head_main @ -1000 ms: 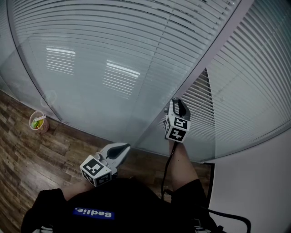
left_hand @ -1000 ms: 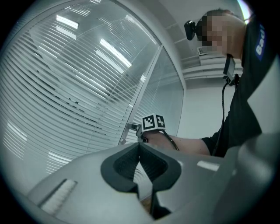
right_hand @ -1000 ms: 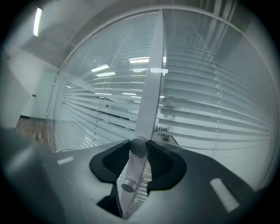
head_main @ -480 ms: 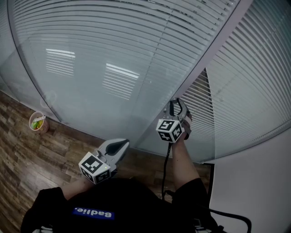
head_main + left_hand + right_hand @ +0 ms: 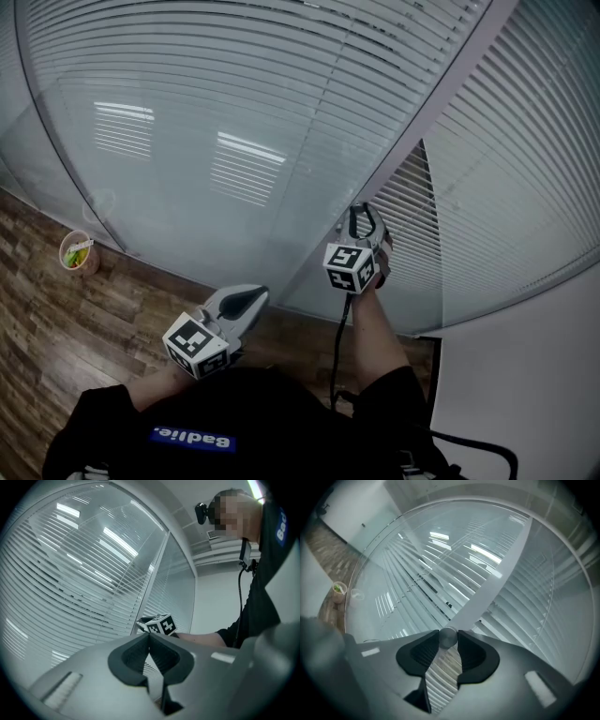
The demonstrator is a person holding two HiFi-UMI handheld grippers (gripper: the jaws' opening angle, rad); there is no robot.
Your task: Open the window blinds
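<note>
Silver metal is showing between the jaws of the right gripper [image 5: 367,216]: they are clamping a small round knob [image 5: 448,637] against the grey frame post [image 5: 417,127], having just been closing on it. White blinds [image 5: 234,94] are hanging behind glass on either side. Left gripper [image 5: 246,302] is hovering lower, jaws clenched and empty

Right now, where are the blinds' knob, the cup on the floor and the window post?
blinds' knob [image 5: 448,637], right gripper view, its round end face.
cup [image 5: 66,251], head view, its left rim.
window post [image 5: 436,94], head view, middle of its length.
</note>
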